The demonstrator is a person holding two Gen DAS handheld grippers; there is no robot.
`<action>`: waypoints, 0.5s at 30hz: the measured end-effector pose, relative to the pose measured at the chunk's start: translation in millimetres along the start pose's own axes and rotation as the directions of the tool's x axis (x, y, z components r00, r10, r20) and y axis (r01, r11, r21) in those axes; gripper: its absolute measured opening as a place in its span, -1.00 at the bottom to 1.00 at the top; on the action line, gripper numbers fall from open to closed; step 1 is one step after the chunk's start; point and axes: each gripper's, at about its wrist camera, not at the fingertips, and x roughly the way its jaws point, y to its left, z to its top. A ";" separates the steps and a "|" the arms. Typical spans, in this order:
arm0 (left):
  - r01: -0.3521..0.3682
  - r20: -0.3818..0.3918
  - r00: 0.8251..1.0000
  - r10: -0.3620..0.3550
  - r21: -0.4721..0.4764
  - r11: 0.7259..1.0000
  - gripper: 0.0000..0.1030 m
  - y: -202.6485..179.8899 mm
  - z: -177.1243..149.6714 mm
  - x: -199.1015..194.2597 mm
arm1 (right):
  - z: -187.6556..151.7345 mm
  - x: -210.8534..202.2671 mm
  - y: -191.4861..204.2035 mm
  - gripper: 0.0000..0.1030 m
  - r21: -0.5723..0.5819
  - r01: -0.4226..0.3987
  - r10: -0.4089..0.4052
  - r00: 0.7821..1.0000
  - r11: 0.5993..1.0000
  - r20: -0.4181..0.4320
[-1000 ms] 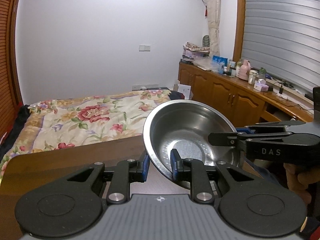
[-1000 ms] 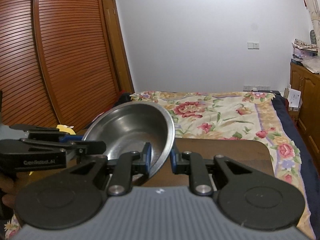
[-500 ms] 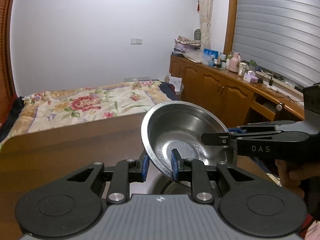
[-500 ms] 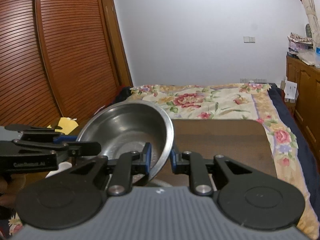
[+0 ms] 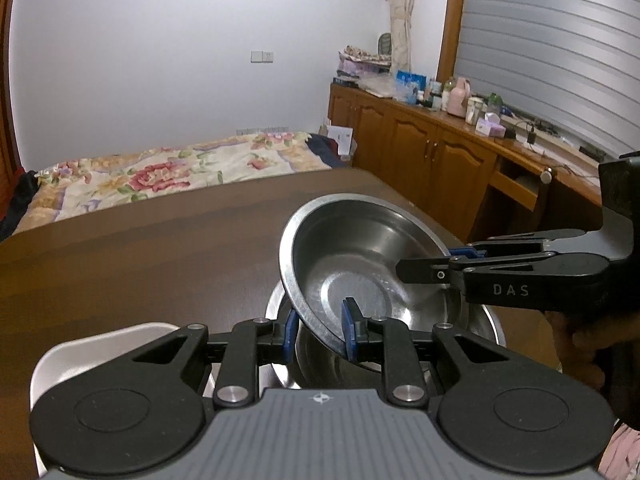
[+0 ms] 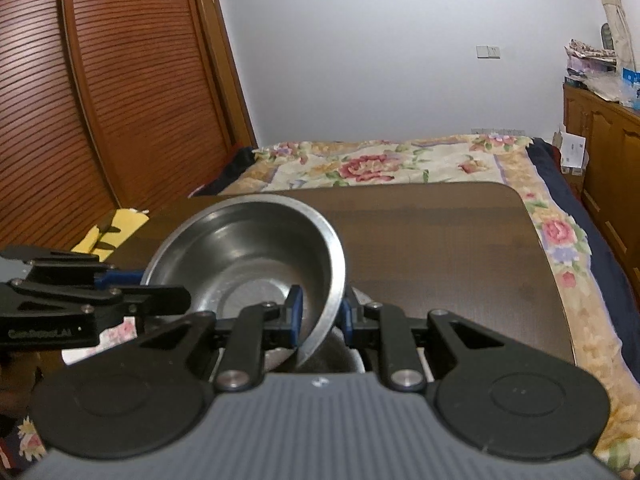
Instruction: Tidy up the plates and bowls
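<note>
Left wrist view shows my left gripper (image 5: 320, 330) closed on the near rim of the round stainless steel bowl (image 5: 360, 264); one blue pad (image 5: 349, 330) sits inside the bowl and the other outside, so the thin metal wall is pinched between them. My right gripper (image 5: 420, 268) comes in from the right side and clamps the opposite rim in the same way. I hold the bowl from two sides because, I think, one pinch on such a smooth thin edge would let it swing or slip.

The bowl hangs tilted, its far edge higher than the near one, just above a second steel bowl (image 5: 486, 326) that rests on the dark brown wooden table (image 5: 140, 256). I judge that this is the stacking step: the held bowl goes into the lower one, and the tilt lets the near edge enter first. Left of the stack, near me, a pale grey plate or tray (image 5: 100, 348) lies on the table; its exact shape I cannot tell.

In the right wrist view the right gripper (image 6: 320, 316) bites the near right part of the rim, and the left gripper (image 6: 160, 290) holds the left edge. The lower bowl (image 6: 332, 354) is mostly hidden here under the held one.

The risk I see is uneven release: if one side lets go first, the bowl can drop crooked and jam.
</note>
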 end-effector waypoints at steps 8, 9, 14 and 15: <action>-0.007 -0.033 0.999 0.008 0.023 1.000 -0.51 -1.8 -6.3 5.7 | -12.1 -5.2 2.3 -0.58 -0.016 0.015 -0.015 1.000 1.000 -0.005; -0.006 -0.037 0.999 0.007 0.024 1.000 -0.51 -1.5 -7.3 5.9 | -13.7 -5.5 2.9 -0.58 -0.019 0.016 -0.016 1.000 1.000 -0.005; -0.006 -0.041 0.999 0.008 0.034 0.999 -0.50 -3.3 -10.0 9.0 | -20.8 -1.7 1.4 -0.58 -0.009 0.023 -0.023 1.000 1.000 -0.013; -0.008 -0.042 0.999 0.009 0.035 0.999 -0.51 -4.2 -9.9 9.6 | -22.0 -1.9 1.0 -0.58 -0.006 0.024 -0.024 1.000 1.000 -0.013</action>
